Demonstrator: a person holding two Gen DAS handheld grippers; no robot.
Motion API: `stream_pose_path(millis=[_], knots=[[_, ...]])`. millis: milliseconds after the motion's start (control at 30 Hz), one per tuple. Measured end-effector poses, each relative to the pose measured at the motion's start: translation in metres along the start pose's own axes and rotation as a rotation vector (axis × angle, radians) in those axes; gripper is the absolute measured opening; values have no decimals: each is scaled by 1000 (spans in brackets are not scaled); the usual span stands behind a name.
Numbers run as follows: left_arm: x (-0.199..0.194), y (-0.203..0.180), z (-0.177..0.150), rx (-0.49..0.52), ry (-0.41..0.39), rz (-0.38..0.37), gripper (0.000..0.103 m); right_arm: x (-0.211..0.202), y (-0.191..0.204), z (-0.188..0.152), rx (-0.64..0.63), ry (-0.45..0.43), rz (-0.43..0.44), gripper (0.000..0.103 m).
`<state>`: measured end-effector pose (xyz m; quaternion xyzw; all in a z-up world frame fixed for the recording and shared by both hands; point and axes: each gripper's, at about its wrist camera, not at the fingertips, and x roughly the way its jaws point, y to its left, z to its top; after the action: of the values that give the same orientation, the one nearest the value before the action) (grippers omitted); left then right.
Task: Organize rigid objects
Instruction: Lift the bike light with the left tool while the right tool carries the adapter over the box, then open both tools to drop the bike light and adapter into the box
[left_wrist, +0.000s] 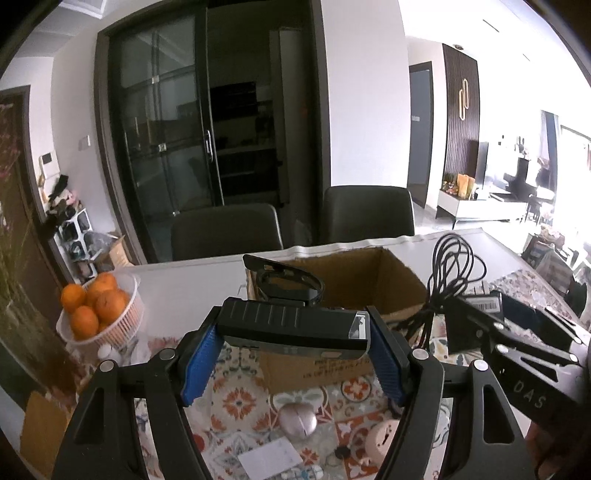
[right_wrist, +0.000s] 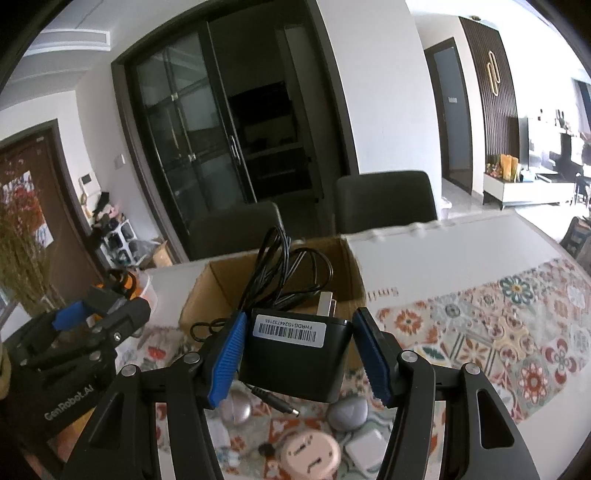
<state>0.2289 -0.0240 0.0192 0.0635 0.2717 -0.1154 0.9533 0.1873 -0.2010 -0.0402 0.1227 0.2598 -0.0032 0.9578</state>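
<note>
- Dining room, table with a patterned cloth; two dark chairs and a glass door behind, at twelve o'clock.
- Left gripper: blue pads clamped on the ends of a long black device, held crosswise, clear of the table. A strap or loop piece stands up from its far side. Risk: the hold is by the two ends only, so a tilt could let it swing or slip out.
- Right gripper: pads closed on a black power adapter, barcode label up, plug prongs pointing away. Its cord bunches at twelve o'clock and the loose connector tip hangs below at six. Risk: the dangling cord may catch on the box rim or drag small things on the cloth.
- Cardboard box: open, just ahead of both grippers at twelve o'clock; likely the place for both items. Risk: both hands going in together may collide, as the grippers are near each other.
- Below on the cloth at six o'clock: two grey mouse-like things, a pink round thing, white card. A dropped item would land on these.
- Basket of oranges at nine o'clock of the left gripper; a wide left swing could knock it.
</note>
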Motion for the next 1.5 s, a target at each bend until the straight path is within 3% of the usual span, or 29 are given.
stream_pose_path(millis=[333,567,1267,1500], knots=[[32,7,34,-37,60,-50,73,17,4,43,-26,-57,-10,60],[65,9,49,-34,128,-74,73,40,5,61,-43,-27,-7,60],[163,10,67,-56,402,-128,72,142,-11,85,-47,234,-2,60],[179,12,65,-81,467,-128,77,170,-22,83,22,345,32,59]])
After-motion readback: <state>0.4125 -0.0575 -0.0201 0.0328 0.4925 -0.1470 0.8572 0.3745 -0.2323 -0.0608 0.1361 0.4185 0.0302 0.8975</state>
